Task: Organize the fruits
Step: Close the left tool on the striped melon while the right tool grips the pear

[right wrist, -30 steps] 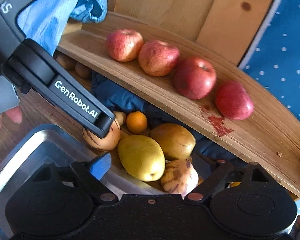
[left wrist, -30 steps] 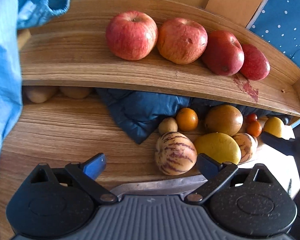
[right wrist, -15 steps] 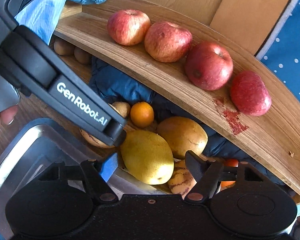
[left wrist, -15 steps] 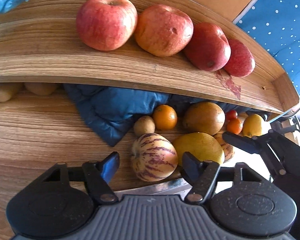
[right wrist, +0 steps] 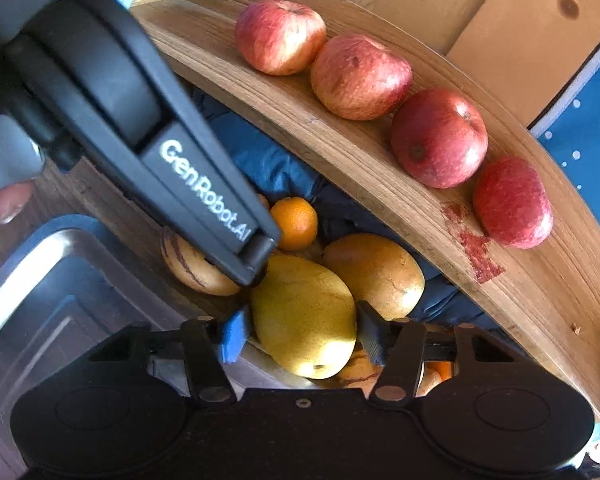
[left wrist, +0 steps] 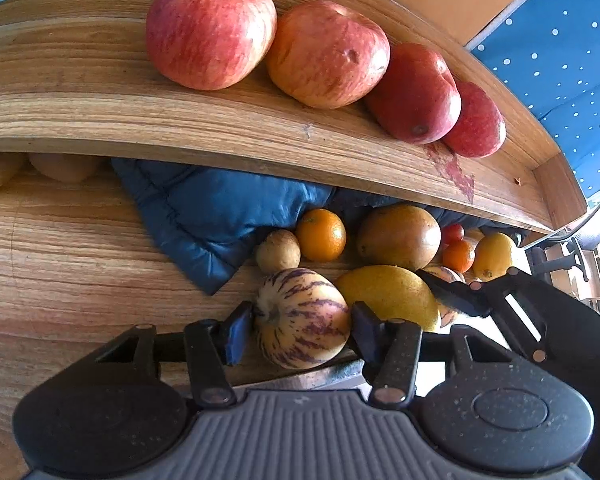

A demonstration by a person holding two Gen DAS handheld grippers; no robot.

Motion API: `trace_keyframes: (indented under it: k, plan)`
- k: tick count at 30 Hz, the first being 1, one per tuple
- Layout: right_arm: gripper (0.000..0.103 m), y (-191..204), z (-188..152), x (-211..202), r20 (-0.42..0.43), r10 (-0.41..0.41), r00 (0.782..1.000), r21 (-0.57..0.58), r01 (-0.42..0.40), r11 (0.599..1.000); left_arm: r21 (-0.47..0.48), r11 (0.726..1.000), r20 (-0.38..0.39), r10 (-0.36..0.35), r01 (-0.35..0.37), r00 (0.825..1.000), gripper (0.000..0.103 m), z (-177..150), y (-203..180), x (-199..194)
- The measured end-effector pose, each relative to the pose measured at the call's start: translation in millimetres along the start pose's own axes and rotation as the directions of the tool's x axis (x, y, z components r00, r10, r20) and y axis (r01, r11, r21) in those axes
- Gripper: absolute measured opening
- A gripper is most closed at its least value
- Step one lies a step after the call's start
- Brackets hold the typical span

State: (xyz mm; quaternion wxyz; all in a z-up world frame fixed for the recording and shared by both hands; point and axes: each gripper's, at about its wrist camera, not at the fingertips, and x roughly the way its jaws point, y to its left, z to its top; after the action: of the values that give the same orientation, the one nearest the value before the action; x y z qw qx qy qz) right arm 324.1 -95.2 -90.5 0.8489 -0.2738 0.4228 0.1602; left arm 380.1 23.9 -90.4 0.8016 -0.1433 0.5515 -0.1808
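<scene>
A striped yellow-purple melon [left wrist: 302, 318] lies on the wooden lower shelf [left wrist: 80, 264], and my left gripper [left wrist: 300, 332] is shut on it, one pad against each side. Beside it lies a yellow mango [right wrist: 304, 316]; my right gripper [right wrist: 302, 338] is shut on that mango, both pads touching it. A brownish mango [right wrist: 376, 274], an orange [right wrist: 296, 222] and a small brown fruit [left wrist: 278, 250] sit just behind. A row of red apples [left wrist: 210, 30] stands on the upper shelf [left wrist: 220, 120].
A blue quilted cloth [left wrist: 216, 216] lies under the upper shelf. Small tomatoes [left wrist: 454, 234], another orange [left wrist: 459, 257] and a lemon [left wrist: 494, 254] crowd the right end. A metal tray [right wrist: 40, 292] sits at the front left. Two pale fruits [left wrist: 60, 166] rest far left.
Both grippers moved forward and narrowed from wide open until their pads met the fruit: the left on the striped melon, the right on the yellow mango.
</scene>
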Motion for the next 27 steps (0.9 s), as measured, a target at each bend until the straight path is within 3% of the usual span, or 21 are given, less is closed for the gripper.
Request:
trace_keyframes:
  k: [11,22,27]
  plan:
    - [0.057,1.8,-0.6,-0.3,0.017,-0.002,1.000,0.020,0.002,1.000,-0.022,1.000,0.013,0.001,-0.001,1.000,0.056,-1.5,-0.8,2.9]
    - [0.057,-22.2,-17.2,-32.9,0.081,-0.010,0.997,0.214,-0.007,0.977,-0.023,1.000,0.095,-0.002,0.005,0.995,0.056,-8.1,-14.8,-21.7]
    - [0.057,-34.0,-41.6,-55.5,0.084,-0.036,0.996,0.297,0.009,0.955,0.016,1.000,0.090,-0.005,0.003,0.996,0.056,-18.6,-34.6,-23.8]
